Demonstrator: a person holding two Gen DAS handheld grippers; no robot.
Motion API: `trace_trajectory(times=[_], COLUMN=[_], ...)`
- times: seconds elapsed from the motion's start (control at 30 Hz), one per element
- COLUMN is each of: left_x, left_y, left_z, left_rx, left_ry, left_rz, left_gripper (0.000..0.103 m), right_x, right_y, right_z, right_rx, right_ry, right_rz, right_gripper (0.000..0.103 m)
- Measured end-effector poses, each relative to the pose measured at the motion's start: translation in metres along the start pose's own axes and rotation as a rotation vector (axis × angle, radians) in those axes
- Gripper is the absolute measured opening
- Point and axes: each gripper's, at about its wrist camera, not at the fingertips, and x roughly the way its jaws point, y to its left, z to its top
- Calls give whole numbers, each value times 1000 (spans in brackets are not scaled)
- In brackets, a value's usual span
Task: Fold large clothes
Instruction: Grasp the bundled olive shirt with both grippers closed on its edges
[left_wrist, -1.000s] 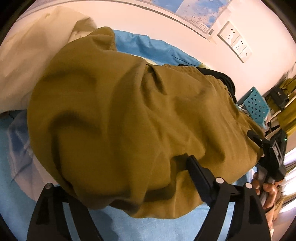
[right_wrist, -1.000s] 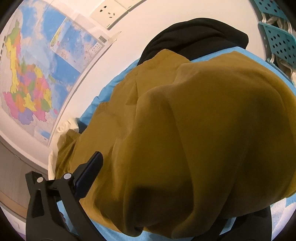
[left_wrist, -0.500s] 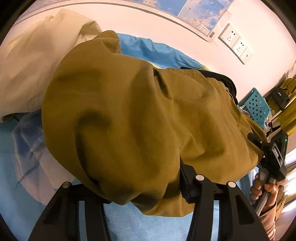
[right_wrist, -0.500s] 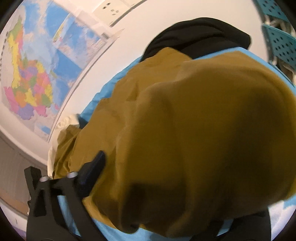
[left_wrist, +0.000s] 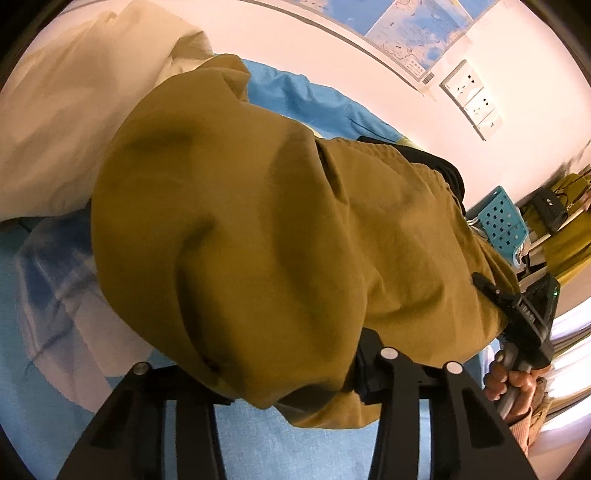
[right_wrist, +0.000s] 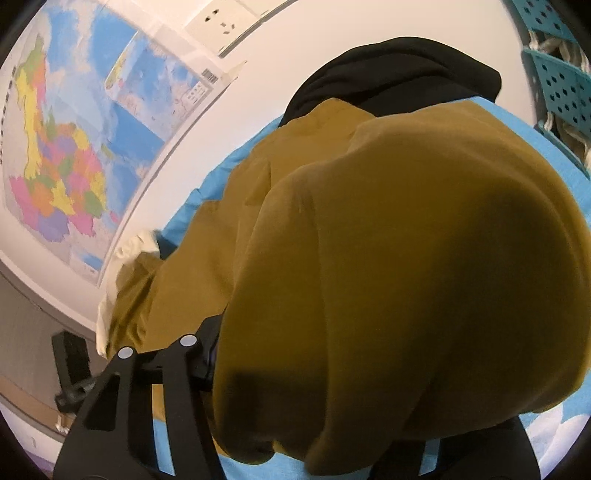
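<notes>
A large mustard-brown garment (left_wrist: 266, 236) lies over a blue bed sheet (left_wrist: 314, 103) and fills both views; it also shows in the right wrist view (right_wrist: 406, 277). My left gripper (left_wrist: 280, 376) is shut on its near edge, and the cloth bulges up over the jaws. My right gripper (right_wrist: 325, 398) is shut on another part of the same edge; cloth hides its right finger. The right gripper also shows at the right of the left wrist view (left_wrist: 524, 317), held by a hand.
A white pillow (left_wrist: 74, 110) lies at the far left. A black garment (right_wrist: 399, 74) lies behind the brown one by the wall. A teal perforated basket (left_wrist: 502, 221) stands at the right. A map (right_wrist: 74, 147) and wall sockets (left_wrist: 472, 99) hang on the wall.
Both grippers have closed further on the garment's edge and lifted it, so the cloth bunches higher over the jaws. The left view has shifted right, showing more pillow.
</notes>
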Motion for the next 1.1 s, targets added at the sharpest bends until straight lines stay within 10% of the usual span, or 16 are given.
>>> trace_trajectory(times=[0.2, 0.4, 0.53, 0.9, 1.1], left_x=[3, -2, -9, -27, -18], left_y=[6, 0, -9, -14, 9], left_z=[2, 0, 0, 1, 2], left_rx=[-26, -11, 32, 79, 38], left_ry=[23, 10, -15, -46, -7], left_rz=[-48, -2, 27, 14, -7], left_gripper=[53, 41, 33, 29, 35], right_x=[18, 16, 6, -13, 5], right_y=[11, 3, 5, 11, -4], right_z=[2, 5, 3, 2, -1], right_rx=[-17, -12, -39, -75, -26], right_ry=[29, 25, 14, 14, 79], right_rz=[60, 40, 64, 96, 76], right_gripper=[98, 46, 34, 32, 59])
